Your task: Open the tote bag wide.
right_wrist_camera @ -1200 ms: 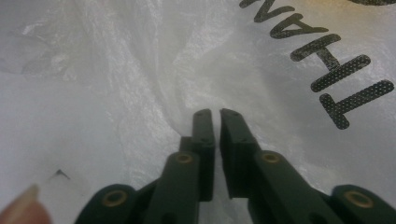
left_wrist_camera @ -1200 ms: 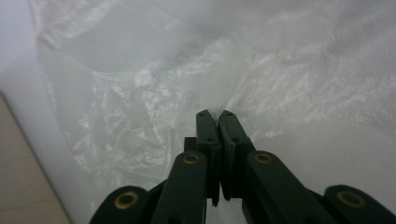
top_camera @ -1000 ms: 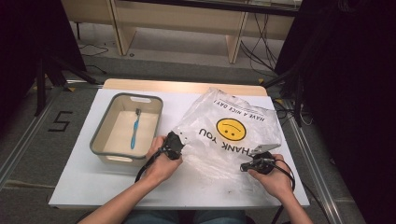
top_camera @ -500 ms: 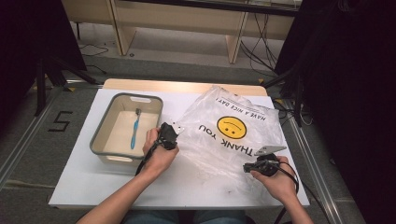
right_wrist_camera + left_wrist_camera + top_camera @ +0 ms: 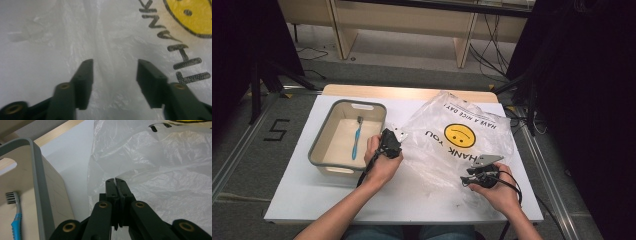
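Left gripper [image 5: 390,144] jaws clamp the plastic bag [image 5: 452,150] edge; right gripper [image 5: 113,75] jaws just opened, empty.

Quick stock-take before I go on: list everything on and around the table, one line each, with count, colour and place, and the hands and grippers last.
plastic bag: one, clear white with a yellow smiley and black lettering, lying crumpled on the table's right half.
toothbrush: one, blue handle with a dark head, lying inside the bin.
bin: one, grey rim and beige inside, on the table's left half.
table: one, white top with a wooden far edge.
floor marking: one, black figure 5, left of the table.
left gripper: one, black, jaws shut at the bag's left edge.
right gripper: one, black, jaws just been opening, apart over the bag, nothing pinched.
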`<act>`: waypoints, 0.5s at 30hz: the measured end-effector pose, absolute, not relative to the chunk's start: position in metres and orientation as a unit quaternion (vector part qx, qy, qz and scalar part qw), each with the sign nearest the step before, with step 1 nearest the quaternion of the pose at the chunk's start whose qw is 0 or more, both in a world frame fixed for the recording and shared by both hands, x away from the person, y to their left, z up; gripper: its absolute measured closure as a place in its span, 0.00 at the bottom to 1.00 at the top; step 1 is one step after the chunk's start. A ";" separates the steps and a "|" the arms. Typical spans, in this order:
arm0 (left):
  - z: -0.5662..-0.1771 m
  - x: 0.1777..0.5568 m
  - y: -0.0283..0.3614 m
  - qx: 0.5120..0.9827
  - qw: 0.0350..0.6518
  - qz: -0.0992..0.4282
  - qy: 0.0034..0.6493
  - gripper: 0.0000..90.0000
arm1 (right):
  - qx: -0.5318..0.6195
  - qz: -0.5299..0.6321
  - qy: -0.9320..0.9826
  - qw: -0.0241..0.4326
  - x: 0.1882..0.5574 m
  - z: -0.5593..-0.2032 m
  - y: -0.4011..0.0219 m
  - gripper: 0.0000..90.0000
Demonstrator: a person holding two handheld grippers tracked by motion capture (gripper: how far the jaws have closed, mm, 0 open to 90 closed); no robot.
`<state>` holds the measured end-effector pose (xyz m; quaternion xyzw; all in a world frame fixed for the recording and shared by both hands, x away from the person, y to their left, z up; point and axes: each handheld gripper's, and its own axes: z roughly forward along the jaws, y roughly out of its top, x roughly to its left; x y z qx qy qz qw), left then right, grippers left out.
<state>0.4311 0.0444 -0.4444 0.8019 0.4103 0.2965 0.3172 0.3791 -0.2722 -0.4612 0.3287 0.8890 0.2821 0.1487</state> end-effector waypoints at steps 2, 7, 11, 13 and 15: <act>-0.444 0.430 0.044 0.803 0.320 0.294 0.408 0.97 | 0.348 0.284 0.885 0.125 0.379 -0.461 -0.273 1.00; -0.437 0.420 0.037 0.810 0.334 0.293 0.384 0.73 | 0.366 0.291 0.876 0.122 0.378 -0.457 -0.268 1.00; -0.428 0.407 0.030 0.811 0.341 0.294 0.374 0.54 | 0.370 0.299 0.873 0.108 0.379 -0.455 -0.262 1.00; -0.423 0.400 0.027 0.814 0.346 0.293 0.363 0.50 | 0.371 0.307 0.871 0.102 0.379 -0.455 -0.259 1.00; -0.419 0.390 0.023 0.818 0.352 0.289 0.352 0.46 | 0.372 0.314 0.868 0.098 0.379 -0.454 -0.258 1.00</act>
